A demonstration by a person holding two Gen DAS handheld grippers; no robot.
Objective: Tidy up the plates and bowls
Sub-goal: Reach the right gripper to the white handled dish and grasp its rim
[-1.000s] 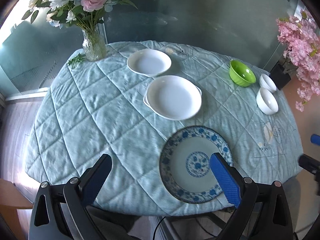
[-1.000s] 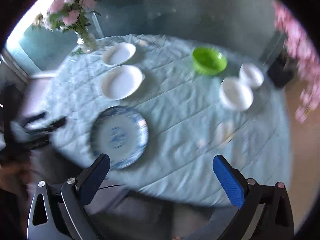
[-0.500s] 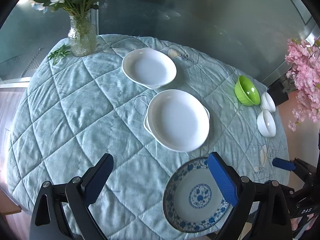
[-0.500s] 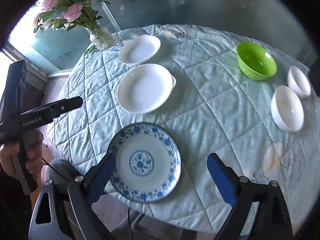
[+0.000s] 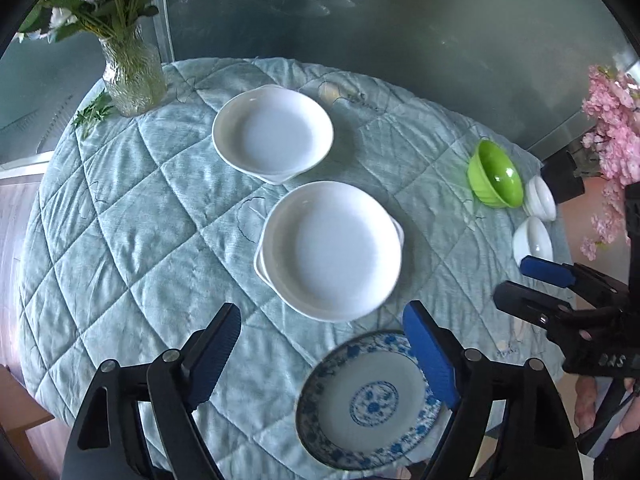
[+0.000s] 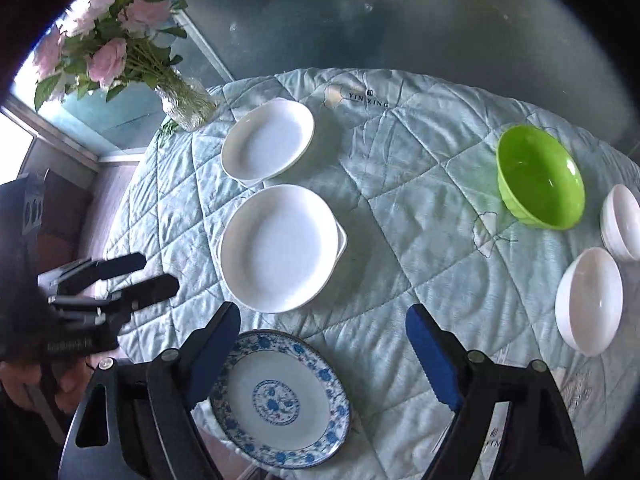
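Both tools hung above the quilted counter (image 6: 420,208) with nothing picked up. The left gripper (image 5: 320,354) had its jaws spread, having just narrowed a little, nothing between them; likewise the right gripper (image 6: 320,354). The blue-patterned plate (image 6: 280,400) lay at the near edge, the large white dish (image 6: 280,248) just beyond it, the smaller white dish (image 6: 266,146) farther still, probably lined up for stacking. The green bowl (image 6: 540,178) and two white bowls (image 6: 588,300) sat grouped well apart on the right.

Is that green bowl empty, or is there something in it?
Empty. The green bowl sits upright on the quilted cloth, and its whole inside shows bare green, with only a light glare on it.
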